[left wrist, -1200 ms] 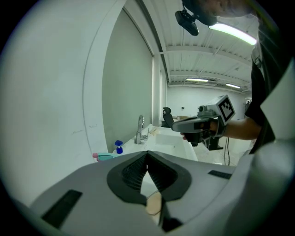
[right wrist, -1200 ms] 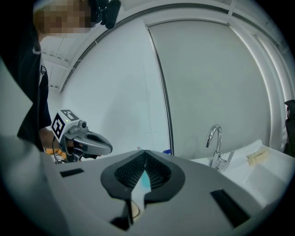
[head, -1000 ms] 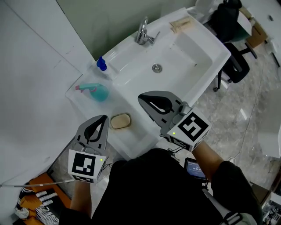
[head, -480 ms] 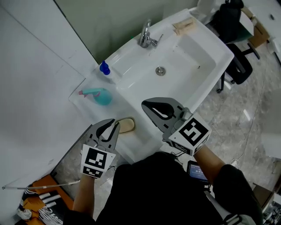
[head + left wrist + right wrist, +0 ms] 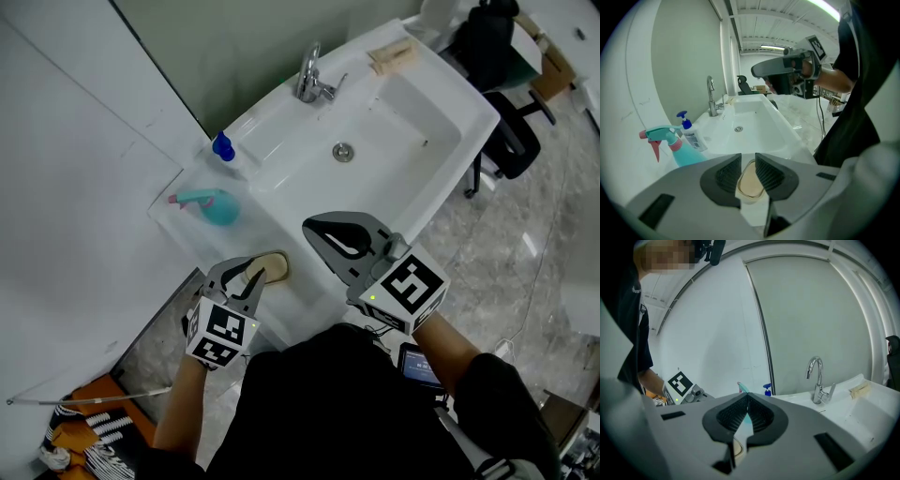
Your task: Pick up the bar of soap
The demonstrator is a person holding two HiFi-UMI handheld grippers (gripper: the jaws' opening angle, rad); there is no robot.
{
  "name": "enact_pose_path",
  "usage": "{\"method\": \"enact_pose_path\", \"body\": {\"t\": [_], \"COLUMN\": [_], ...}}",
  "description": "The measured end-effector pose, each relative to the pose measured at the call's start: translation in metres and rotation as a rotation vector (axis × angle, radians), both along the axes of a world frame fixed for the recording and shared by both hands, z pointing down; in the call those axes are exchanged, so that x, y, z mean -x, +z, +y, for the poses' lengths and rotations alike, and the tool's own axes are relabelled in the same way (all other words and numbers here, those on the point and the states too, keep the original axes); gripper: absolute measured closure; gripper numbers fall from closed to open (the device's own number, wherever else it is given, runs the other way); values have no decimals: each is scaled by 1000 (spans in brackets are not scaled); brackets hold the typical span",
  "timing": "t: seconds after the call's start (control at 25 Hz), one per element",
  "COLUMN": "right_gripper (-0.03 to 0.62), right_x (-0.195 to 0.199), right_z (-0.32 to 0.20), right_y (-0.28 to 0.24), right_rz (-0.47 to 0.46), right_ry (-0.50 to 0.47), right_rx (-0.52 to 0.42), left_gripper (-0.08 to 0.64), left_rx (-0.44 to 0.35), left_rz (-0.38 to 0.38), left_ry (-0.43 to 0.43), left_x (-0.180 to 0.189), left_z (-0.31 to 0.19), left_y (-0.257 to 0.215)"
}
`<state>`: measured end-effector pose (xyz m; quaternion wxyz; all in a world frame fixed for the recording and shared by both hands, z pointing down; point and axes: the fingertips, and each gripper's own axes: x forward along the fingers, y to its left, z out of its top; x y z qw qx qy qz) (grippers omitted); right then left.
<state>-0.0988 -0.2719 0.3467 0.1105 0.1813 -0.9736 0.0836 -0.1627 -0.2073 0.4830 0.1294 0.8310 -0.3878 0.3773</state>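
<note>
Approach step under way: left gripper (image 5: 247,273) is pointing steeply down at the bar of soap (image 5: 272,266), which is lying in what looks like a shallow dish on the sink's (image 5: 281,211) near ledge, lower middle of the head view, below the teal spray bottle (image 5: 217,206). Its jaws have just been opening and are standing narrowly apart. The left gripper view is showing the tan bar framed in the gap, pads not pressing on it. Right gripper (image 5: 309,225) is hovering over the sink's front edge, jaws closed together on nothing, taking no part. Next move, as I'm judging it: widen slightly, lower until the pads are flanking the bar's sides, then close squarely, since soap may be slick.
</note>
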Motion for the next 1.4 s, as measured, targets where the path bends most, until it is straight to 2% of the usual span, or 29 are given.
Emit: {"method": "enact_pose_path", "body": {"t": [0.16, 0.36, 0.72, 0.8, 1.04, 1.4], "right_gripper": [584, 584, 584, 584, 584, 584], "right_x": [-5, -9, -13, -14, -20, -20], "right_z": [1, 1, 4, 6, 4, 5], "right_y": [2, 2, 6, 4, 5, 2], "right_rz": [-13, -11, -20, -31, -40, -41], "right_ry": [16, 27, 42, 44, 60, 62], "right_rx": [4, 10, 26, 33, 45, 47], "left_gripper": [416, 367, 365, 337, 324, 324], "left_rx": [64, 124, 179, 193, 241, 312], "left_rz": [-22, -55, -187, -212, -235, -243], "left_ry": [39, 95, 168, 194, 245, 268], "left_x": [-3, -8, -5, -5, -7, -5], "left_z": [5, 11, 8, 9, 10, 13], "left_y": [18, 36, 72, 77, 90, 98]}}
